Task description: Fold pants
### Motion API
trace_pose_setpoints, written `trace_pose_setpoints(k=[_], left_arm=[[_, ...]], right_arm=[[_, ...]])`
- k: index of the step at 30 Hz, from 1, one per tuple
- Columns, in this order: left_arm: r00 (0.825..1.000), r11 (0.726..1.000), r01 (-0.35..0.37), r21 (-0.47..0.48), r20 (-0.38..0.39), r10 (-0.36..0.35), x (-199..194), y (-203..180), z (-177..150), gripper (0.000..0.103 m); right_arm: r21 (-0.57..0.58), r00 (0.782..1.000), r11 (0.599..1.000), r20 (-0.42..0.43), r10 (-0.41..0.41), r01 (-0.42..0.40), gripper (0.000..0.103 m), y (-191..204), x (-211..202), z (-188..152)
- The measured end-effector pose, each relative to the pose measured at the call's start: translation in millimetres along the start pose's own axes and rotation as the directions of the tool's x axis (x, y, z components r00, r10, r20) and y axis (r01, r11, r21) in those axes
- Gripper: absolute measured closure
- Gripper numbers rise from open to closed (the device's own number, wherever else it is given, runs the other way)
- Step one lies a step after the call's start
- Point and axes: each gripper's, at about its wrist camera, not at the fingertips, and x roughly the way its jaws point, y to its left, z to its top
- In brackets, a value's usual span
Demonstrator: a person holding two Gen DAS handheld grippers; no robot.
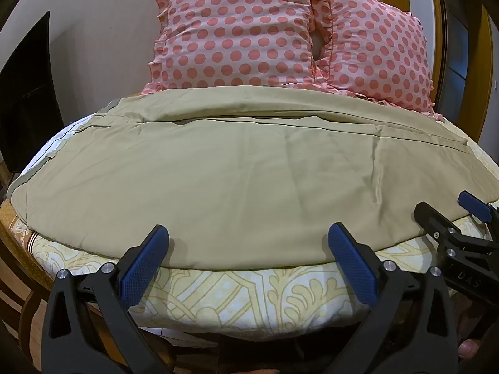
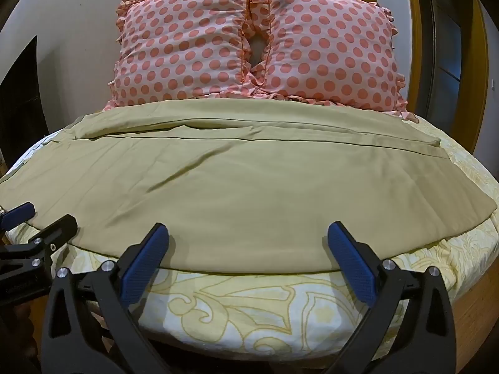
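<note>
Two splayed hand-held grippers (image 1: pixel 248 240) (image 2: pixel 248 238) over khaki pants (image 1: pixel 218 180)

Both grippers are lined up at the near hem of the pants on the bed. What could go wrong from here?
1. The pants lie in two layers; the open left gripper or right gripper may pinch only the top layer, so the fold comes out skewed.
2. The hem lies flat on the patterned sheet; fingers may grab sheet too.
3. The far edge sits close to the polka-dot pillows; a long fold could drag fabric against them.
</note>
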Motion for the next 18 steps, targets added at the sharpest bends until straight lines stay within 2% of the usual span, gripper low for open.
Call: trace_pose_setpoints(k=[18], left_arm=[[1.000,1.000,0.000,0.000,0.004,0.000,-0.2,0.0,0.0,0.001]], right_arm=[[0.001,1.000,1.000,0.002,0.001,-0.001,0.002,-0.1,0.0,0.0]])
